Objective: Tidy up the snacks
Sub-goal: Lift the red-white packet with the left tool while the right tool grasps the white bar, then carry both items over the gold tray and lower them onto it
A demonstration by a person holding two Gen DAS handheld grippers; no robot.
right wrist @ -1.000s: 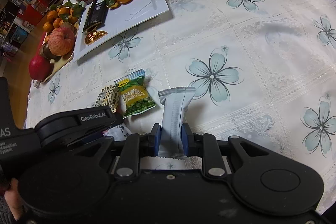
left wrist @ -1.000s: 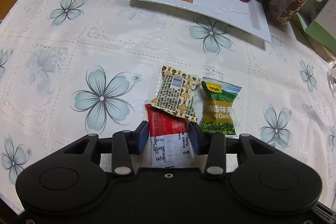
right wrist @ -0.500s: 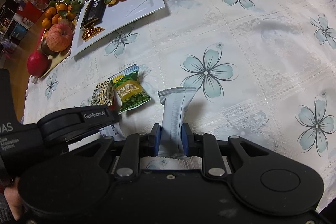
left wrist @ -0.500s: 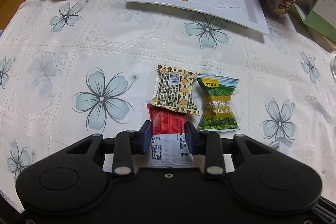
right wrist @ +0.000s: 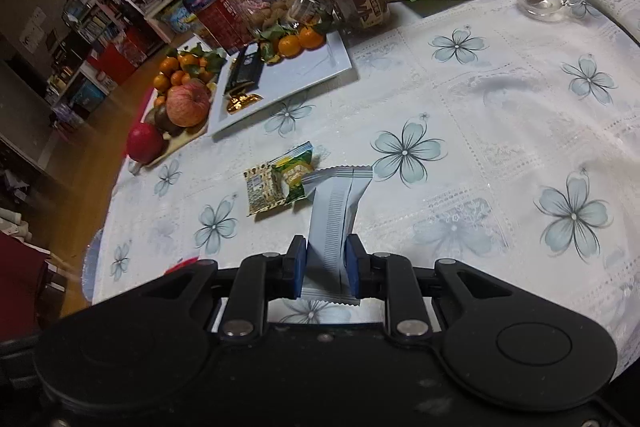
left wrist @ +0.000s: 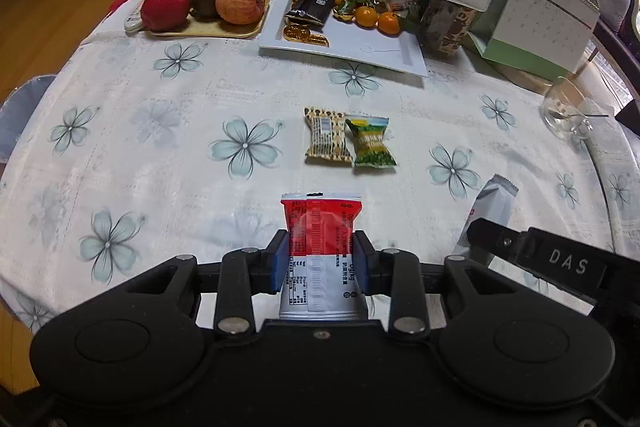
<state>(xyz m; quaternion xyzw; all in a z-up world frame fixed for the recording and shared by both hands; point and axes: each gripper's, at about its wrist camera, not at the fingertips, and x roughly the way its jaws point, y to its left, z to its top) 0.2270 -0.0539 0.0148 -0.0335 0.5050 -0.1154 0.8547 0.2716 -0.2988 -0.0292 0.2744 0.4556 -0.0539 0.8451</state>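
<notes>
Red-and-white packet (left wrist: 320, 239) has risen in the left tool (left wrist: 320, 263).

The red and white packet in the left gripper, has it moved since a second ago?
Yes. The red and white packet has come back toward the camera, away from the two packets on the table, which it overlapped earlier.

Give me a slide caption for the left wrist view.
Left gripper lifts a red-and-white snack packet above the floral tablecloth, two small snack packs ahead.
</notes>
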